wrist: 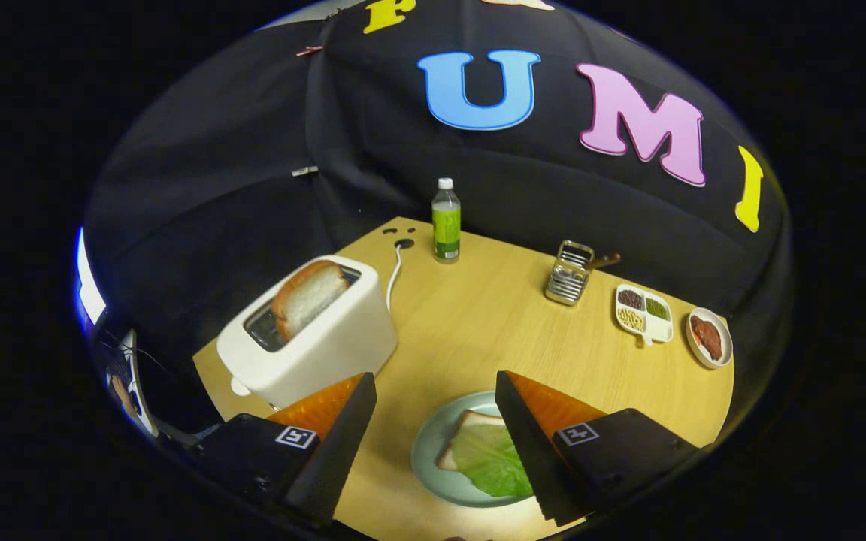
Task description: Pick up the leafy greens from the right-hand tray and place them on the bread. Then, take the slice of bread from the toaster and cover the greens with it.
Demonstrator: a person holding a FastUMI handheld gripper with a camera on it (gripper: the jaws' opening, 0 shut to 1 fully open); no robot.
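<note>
My gripper (437, 387) is open, its fingers spread wide above the wooden table (501, 323) with nothing between them. A leaf of greens (492, 458) lies on a slice of bread (470, 422) on a pale plate (425, 443), just below and between the fingers, partly hidden by the right finger. A white toaster (313, 334) stands ahead of the left finger with a slice of bread (307, 297) sticking up out of its slot.
At the table's far edge stands a bottle with a green label (446, 222). To the right sit a small metal rack (570, 273), a white divided tray with seeds and greens (643, 314), and a small dish holding something red-brown (708, 338). The toaster's white cord (394, 274) runs to the back.
</note>
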